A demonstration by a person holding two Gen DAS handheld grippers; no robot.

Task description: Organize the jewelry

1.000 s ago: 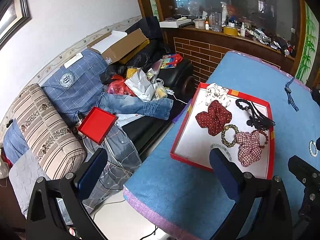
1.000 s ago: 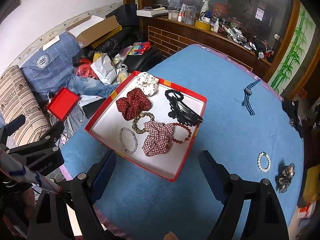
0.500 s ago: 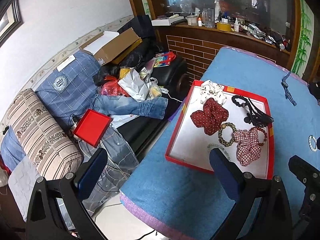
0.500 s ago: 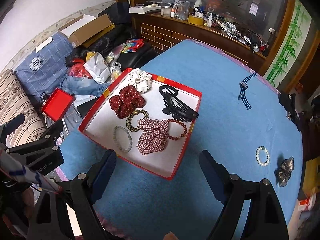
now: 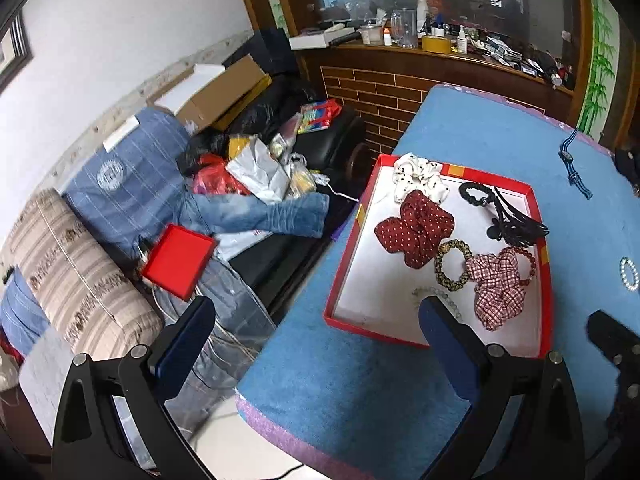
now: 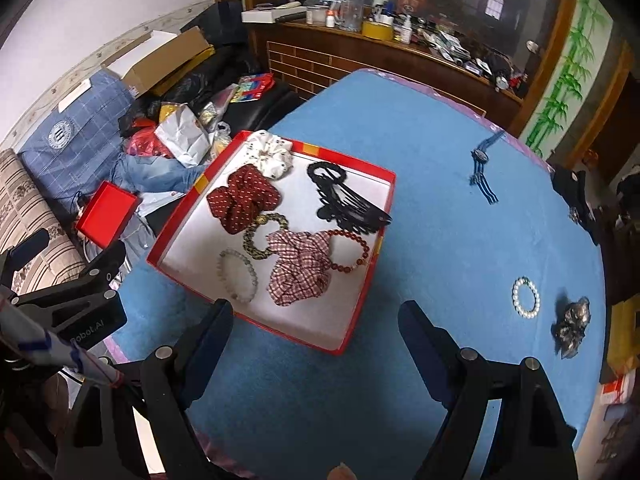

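Observation:
A red tray [image 6: 362, 312] [image 5: 546, 280] lies on the blue table and holds scrunchies, a black hair claw [image 6: 352, 208], a red bead bracelet [image 6: 352, 254], a pale bead bracelet [image 6: 236, 276] and a gold one. A pearl bracelet [image 6: 525, 297] [image 5: 629, 274], a dark metallic hair piece [image 6: 572, 326] and a blue striped watch [image 6: 482, 168] [image 5: 572, 160] lie loose on the table to the right. My left gripper [image 5: 316, 320] is open and empty over the table's left edge. My right gripper [image 6: 316, 320] is open and empty above the tray's near edge.
The blue table [image 6: 440, 120] ends at a purple-trimmed edge near me. A cluttered sofa [image 5: 120, 200] with clothes, bags and a small red box [image 5: 178, 260] stands left. A wooden counter [image 6: 400, 40] with bottles runs along the back.
Both grippers have drawn back and risen a little, so the tray and table look slightly smaller and lower. Nothing on the table has moved. Both stay open.

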